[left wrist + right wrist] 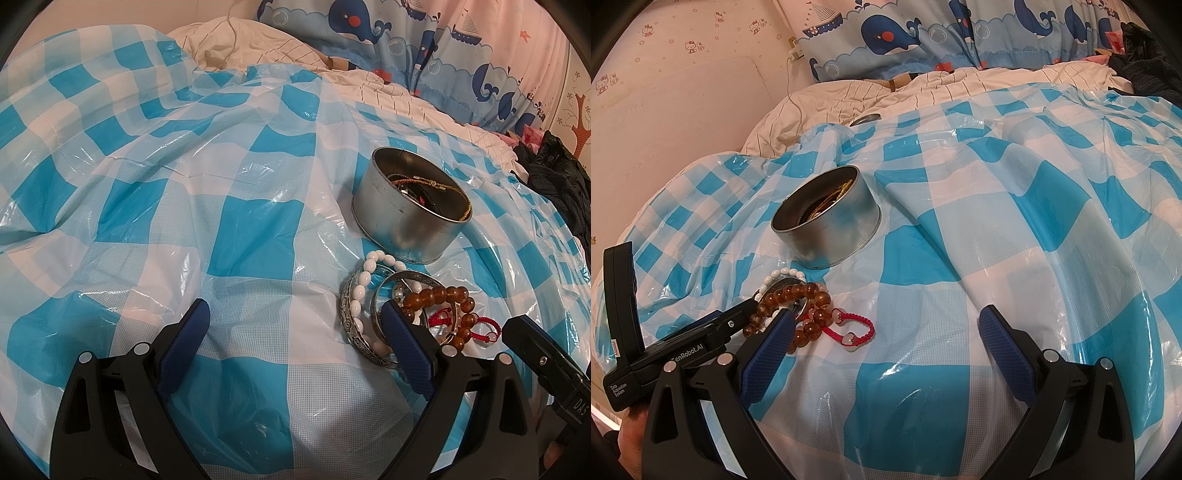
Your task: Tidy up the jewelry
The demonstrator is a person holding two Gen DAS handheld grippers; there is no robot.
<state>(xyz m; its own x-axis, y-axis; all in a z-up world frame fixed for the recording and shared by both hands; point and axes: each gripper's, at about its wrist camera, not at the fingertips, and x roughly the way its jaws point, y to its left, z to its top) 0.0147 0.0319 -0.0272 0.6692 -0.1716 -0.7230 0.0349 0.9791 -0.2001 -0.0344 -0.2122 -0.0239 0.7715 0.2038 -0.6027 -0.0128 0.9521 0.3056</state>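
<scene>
1. A round, open, silver-grey metal tin (410, 218) sits on a glossy blue-and-white checked plastic sheet (229, 192) spread over a bed. It already holds some pieces, among them a gold-coloured chain at its rim, so the sorting looks partly done.

2. The loose pile lies on the sheet just in front of the tin, on the side nearer the grippers. It holds a bracelet of white oval beads (360, 291), two engraved silver metal bangles (351, 328) that overlap, a string of round amber-brown beads (439, 295) and a thin red braided cord bracelet (855, 326) with small pale charms.

3. The left gripper (295, 334) is spread wide and holds nothing. Its right-hand blue pad (402, 343) stands in front of the bangles in the left wrist view; whether it touches them I cannot tell.

4. The right gripper (886, 328) is also spread wide and empty, hovering over bare sheet. Its left-hand blue pad (772, 343) is just beside the amber beads.

5. The key relation: the pile lies between the two tools, off to the right of the left gripper and off to the left of the right gripper, centred in neither opening. The tin is straight beyond the pile.

6. The red cord bracelet is the outermost piece on the right gripper's side, lying flat with its long axis running left to right across that view. I judge the right gripper the handier for it: shift left, then close across the cord.
</scene>
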